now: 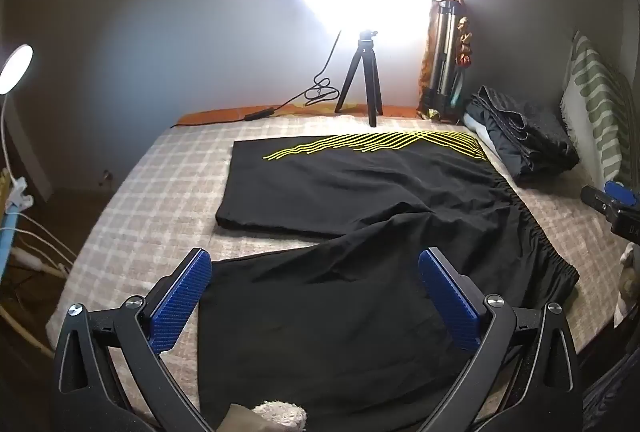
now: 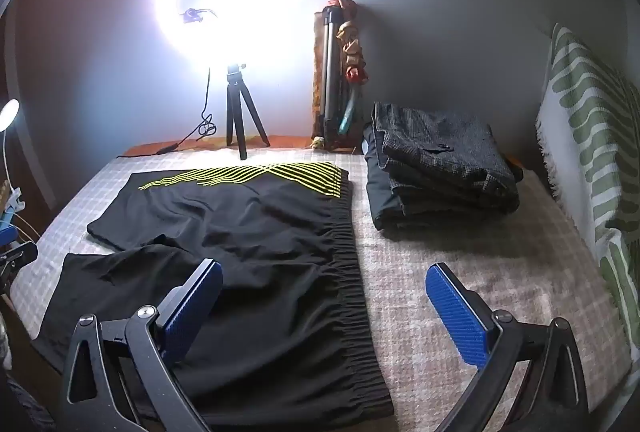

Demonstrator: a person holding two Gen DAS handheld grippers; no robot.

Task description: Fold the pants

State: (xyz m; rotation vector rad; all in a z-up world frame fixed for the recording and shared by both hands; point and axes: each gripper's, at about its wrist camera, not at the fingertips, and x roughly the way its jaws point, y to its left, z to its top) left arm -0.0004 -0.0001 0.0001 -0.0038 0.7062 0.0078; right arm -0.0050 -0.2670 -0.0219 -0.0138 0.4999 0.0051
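Observation:
Black shorts (image 1: pixel 360 216) with yellow wavy stripes on the far leg lie spread flat on the checked bedcover; they also show in the right wrist view (image 2: pixel 248 240). The gathered elastic waistband (image 2: pixel 352 272) runs along their right side. My left gripper (image 1: pixel 316 272) is open and empty, hovering above the near leg. My right gripper (image 2: pixel 324 288) is open and empty, hovering above the near end of the waistband; its left finger is over the cloth and its right finger over bare bedcover. The right gripper's tip shows at the right edge of the left wrist view (image 1: pixel 612 200).
A stack of folded dark clothes (image 2: pixel 440 168) lies right of the shorts. A ring light on a small tripod (image 2: pixel 240 120) stands at the far edge with its cable. A green-patterned pillow (image 2: pixel 592 160) leans at the right. A desk lamp (image 1: pixel 16 68) stands off the bed's left side.

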